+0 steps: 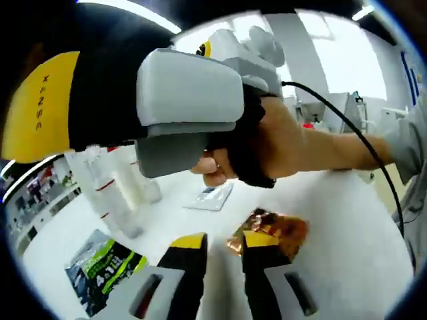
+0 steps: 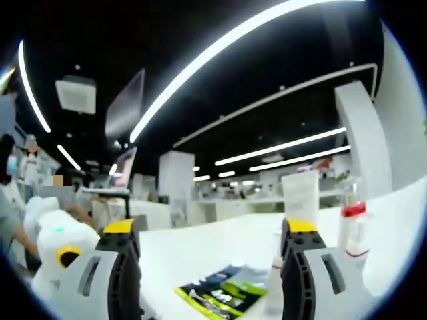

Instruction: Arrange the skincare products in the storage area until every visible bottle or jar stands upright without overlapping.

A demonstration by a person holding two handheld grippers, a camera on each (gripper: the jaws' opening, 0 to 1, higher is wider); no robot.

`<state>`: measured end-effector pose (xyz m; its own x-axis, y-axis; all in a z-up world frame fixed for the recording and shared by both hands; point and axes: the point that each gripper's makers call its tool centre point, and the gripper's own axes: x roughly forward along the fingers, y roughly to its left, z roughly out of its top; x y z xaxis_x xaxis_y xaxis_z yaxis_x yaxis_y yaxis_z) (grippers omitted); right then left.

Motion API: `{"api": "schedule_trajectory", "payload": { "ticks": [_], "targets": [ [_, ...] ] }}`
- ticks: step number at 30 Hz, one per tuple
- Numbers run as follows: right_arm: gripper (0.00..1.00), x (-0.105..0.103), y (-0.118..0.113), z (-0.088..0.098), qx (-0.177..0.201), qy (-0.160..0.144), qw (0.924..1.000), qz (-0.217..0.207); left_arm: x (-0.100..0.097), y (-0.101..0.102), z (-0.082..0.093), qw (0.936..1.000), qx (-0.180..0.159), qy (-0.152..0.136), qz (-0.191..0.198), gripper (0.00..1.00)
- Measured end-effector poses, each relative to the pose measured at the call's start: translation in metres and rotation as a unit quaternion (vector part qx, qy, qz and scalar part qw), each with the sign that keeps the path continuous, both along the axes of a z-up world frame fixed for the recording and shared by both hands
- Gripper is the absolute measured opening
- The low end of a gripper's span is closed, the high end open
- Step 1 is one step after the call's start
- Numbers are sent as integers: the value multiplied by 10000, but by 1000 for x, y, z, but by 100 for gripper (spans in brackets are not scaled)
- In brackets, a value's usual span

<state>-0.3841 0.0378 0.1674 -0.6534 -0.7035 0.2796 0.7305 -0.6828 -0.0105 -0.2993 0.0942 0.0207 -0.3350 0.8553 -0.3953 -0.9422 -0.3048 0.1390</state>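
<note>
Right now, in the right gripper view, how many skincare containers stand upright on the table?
2: a white tube behind the right-hand jaw, a red-collared bottle beside it. Others may be hidden by the jaws.

Blocking the upper half of the left gripper view: the right gripper [image 1: 190,107] and the hand [image 1: 267,143] holding it. Crowding the table [image 1: 347,227] ahead: clear bottles [image 1: 110,190], a green packet [image 1: 103,267], a copper wrapper [image 1: 270,230]. Lying open: bare table beyond the wrapper.
</note>
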Motion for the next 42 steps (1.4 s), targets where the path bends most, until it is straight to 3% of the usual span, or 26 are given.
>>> {"api": "schedule_trajectory", "payload": {
  "ticks": [3, 4, 7, 17, 21, 23, 25, 26, 27, 30, 32, 38, 42],
  "targets": [
    [85, 0, 1, 2, -27, 23, 10000, -14, 6, 4, 1, 9996, 100, -226, -120, 59],
    [85, 0, 1, 3, -34, 24, 10000, -12, 12, 6, -1, 9989, 106, -419, -173, 66],
    [85, 1, 0, 4, -31, 31, 10000, 1, 18, 9, -4, 9974, 84, -675, -245, 76],
    [85, 7, -1, 11, -83, 121, 9999, 42, 21, 6, 5, 9976, 133, -569, -363, 69],
    [85, 9, 0, 15, -147, 159, 9997, 65, 49, 14, 14, 9884, 548, -1132, -857, 69],
    [85, 10, 0, 16, -166, 172, 9997, 60, 58, 12, 4, 9873, 221, -1208, -1012, 69],
    [85, 10, 1, 17, -176, 171, 9997, 62, 57, 12, -5, 9901, -41, -982, -1003, 69],
    [85, 10, 1, 17, -183, 170, 9997, 66, 57, 21, 2, 9912, 228, -781, -1045, 70],
    [85, 10, 1, 17, -180, 169, 9997, 62, 59, 17, -1, 9894, 62, -993, -1063, 68],
    [85, 10, 1, 17, -164, 173, 9997, 53, 54, 16, 0, 9899, 39, -942, -1061, 67],
    [84, 10, 1, 17, -182, 173, 9997, 62, 57, 16, 2, 9889, 49, -939, -1153, 62],
    [84, 9, -1, 13, -125, 121, 9998, 67, 70, 11, 9, 9856, 107, -869, -1449, 35],
    [84, 7, -2, 10, -73, 85, 9999, 59, 69, 8, 12, 9863, 131, -842, -1412, 28]
  ]
}}
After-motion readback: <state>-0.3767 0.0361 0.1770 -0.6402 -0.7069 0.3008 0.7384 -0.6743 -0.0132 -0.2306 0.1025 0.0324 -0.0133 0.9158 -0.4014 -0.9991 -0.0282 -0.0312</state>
